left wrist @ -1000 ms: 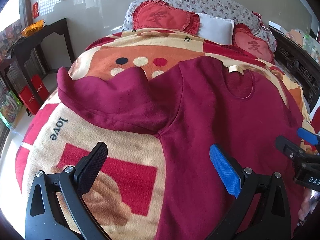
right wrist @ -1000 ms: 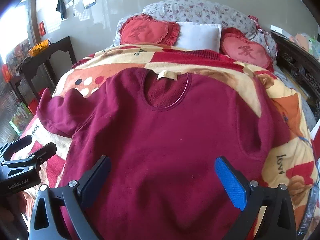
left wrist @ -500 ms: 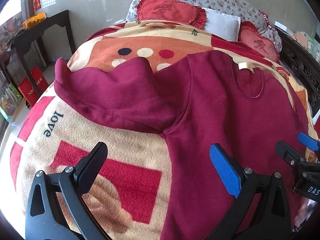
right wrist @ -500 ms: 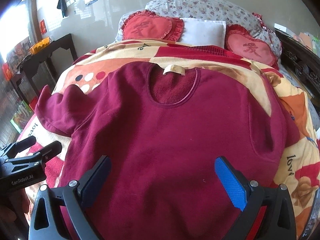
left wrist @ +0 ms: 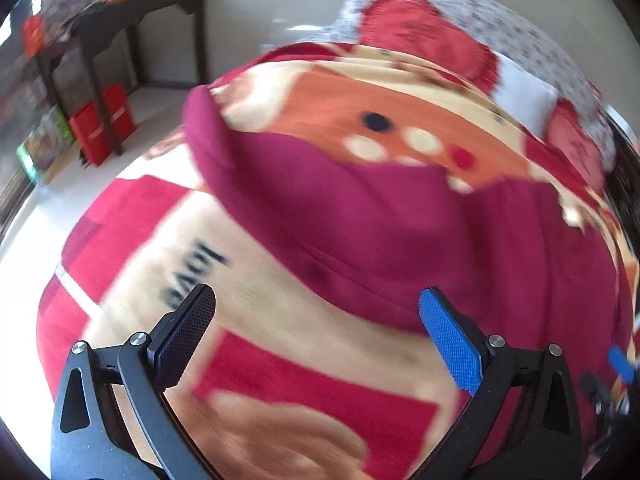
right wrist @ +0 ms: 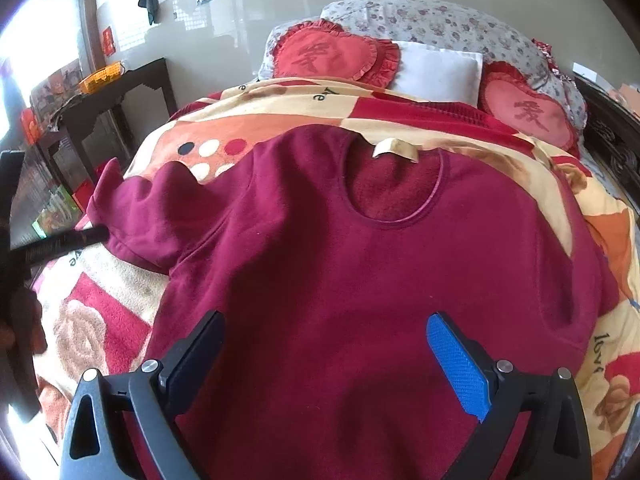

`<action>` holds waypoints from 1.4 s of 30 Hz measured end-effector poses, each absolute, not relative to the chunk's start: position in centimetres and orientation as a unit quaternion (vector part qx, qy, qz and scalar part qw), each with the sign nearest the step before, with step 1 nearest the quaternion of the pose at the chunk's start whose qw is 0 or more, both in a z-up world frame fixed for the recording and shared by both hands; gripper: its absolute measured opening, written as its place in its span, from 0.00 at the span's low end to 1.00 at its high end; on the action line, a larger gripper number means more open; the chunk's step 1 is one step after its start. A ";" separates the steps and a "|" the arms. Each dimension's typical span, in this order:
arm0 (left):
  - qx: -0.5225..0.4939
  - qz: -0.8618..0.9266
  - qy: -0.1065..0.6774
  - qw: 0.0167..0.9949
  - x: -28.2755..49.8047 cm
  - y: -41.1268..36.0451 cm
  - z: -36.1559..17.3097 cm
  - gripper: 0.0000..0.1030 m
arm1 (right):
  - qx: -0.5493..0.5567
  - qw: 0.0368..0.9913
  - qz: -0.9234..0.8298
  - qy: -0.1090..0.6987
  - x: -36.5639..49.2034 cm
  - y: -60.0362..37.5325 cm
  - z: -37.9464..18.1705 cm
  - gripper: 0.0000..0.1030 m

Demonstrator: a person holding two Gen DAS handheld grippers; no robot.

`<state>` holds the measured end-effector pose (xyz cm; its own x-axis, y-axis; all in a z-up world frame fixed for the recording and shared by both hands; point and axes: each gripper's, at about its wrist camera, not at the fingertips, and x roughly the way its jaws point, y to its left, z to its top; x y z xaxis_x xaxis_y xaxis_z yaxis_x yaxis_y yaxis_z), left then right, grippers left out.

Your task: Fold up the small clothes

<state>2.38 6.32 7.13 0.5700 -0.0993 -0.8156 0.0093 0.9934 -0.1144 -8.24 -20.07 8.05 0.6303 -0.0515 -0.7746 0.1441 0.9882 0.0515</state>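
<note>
A maroon sweatshirt point(right wrist: 360, 272) lies face up on the patterned blanket point(right wrist: 280, 120), round neck with a beige label point(right wrist: 396, 148) toward the pillows. Its left sleeve point(left wrist: 328, 216) stretches out over the blanket toward the bed's left side. My left gripper point(left wrist: 316, 320) hovers open just short of that sleeve's lower edge, nothing between its fingers; the view is motion-blurred. In the right wrist view the left gripper's black finger point(right wrist: 68, 240) reaches near the sleeve cuff. My right gripper point(right wrist: 324, 344) is open above the sweatshirt's body, holding nothing.
Two red heart cushions point(right wrist: 324, 54) point(right wrist: 528, 112), a white pillow point(right wrist: 436, 72) and a floral one lie at the bed's head. A dark side table point(right wrist: 120, 92) stands to the left, with red boxes point(left wrist: 100, 128) on the floor beneath. A carved dark bed frame point(right wrist: 612, 148) runs along the right.
My left gripper has swung left and forward toward the outstretched sleeve, blurring its view. The right gripper moved slightly closer over the sweatshirt's body. Both stay open.
</note>
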 end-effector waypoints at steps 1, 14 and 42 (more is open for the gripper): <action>-0.057 -0.014 0.461 0.885 3.4 7.6 7.2 0.99 | 0.053 0.901 -0.053 0.428 -8.0 -19.9 8.0 0.97; -0.192 0.043 0.482 0.854 13.8 16.1 3.8 0.70 | 0.059 0.893 -0.038 0.444 -6.7 -19.2 7.0 0.97; -0.084 -0.322 0.441 0.833 -0.5 -10.8 10.7 0.13 | 0.163 0.886 -0.138 0.413 -12.2 -29.3 8.6 0.98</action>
